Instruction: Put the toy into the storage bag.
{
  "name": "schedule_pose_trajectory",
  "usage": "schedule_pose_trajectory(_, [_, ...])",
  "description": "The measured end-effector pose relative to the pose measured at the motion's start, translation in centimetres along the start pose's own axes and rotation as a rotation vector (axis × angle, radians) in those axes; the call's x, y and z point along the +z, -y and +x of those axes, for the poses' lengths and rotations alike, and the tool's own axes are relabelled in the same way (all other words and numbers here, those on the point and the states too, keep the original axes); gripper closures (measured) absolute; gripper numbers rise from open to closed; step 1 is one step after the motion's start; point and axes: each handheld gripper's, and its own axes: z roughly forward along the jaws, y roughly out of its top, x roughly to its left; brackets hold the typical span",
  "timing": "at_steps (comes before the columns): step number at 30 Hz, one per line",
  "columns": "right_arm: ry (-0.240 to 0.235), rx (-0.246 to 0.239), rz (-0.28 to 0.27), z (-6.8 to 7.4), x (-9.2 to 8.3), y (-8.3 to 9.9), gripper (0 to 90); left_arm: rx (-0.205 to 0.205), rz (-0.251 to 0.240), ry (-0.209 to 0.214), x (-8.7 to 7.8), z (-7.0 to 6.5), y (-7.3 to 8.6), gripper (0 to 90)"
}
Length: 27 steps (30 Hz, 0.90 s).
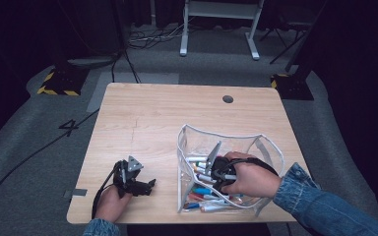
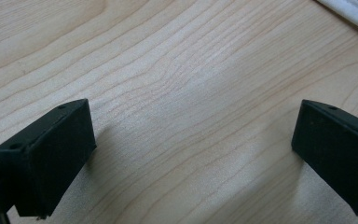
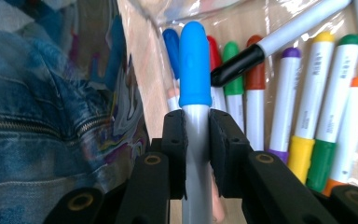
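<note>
My right gripper (image 3: 196, 140) jaws clench a blue-capped marker (image 3: 195, 70) inside the clear pouch (image 1: 270, 147); left gripper (image 1: 150, 186), at 9 o'clock, gapes empty. Pouch wall could snag it.

Black tongs (image 3: 196, 140) with brass-ringed screw holes, denim sleeves (image 1: 320, 204).

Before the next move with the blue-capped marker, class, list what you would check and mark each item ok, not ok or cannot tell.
1. Right gripper shut on the blue marker: ok, the jaws press its grey barrel from both sides.
2. Marker's cap on: ok.
3. Gripper inside the pouch: ok, the hand reaches through the open top in the high view.
4. Room among the other markers: cannot tell, they lie close together on the pouch floor.
5. Left gripper out of the way: ok, open over the bare table, beside the pouch.
</note>
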Motion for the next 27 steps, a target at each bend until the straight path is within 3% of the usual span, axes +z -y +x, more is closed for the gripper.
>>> schedule_pose_trajectory(8, [-0.026, -0.025, 0.050, 0.3, 1.1, -0.2, 77.1, 0.004, 0.001, 0.000, 0.0, 0.0, 0.0, 0.0])
schedule_pose_trajectory(9, [-0.040, -0.027, 0.058, 0.2, 1.3, -0.2, 75.0, 0.003, 0.000, 0.000, 0.0, 0.0, 0.0, 0.0])
schedule_pose_trajectory(10, [-0.038, -0.026, 0.055, 0.2, 1.4, -0.2, 67.1, 0.003, 0.000, 0.000, 0.0, 0.0, 0.0, 0.0])
schedule_pose_trajectory(12, [-0.014, -0.014, -0.017, 0.2, 1.5, -0.1, 47.7, 0.000, 0.000, 0.000, 0.0, 0.0, 0.0, 0.0])
schedule_pose_trajectory(13, [-0.006, -0.017, -0.061, 0.2, 1.4, -0.1, 43.6, 0.000, 0.000, 0.000, 0.0, 0.0, 0.0, 0.0])
schedule_pose_trajectory(15, [0.008, -0.016, -0.098, 0.2, 0.8, -0.2, 39.3, 0.000, 0.000, 0.000, 0.0, 0.0, 0.0, 0.0])
schedule_pose_trajectory(27, [0.096, 0.007, -0.313, -0.1, -4.5, 1.0, 35.5, 0.005, -0.002, -0.002, -0.2, 0.1, 0.2, 0.0])
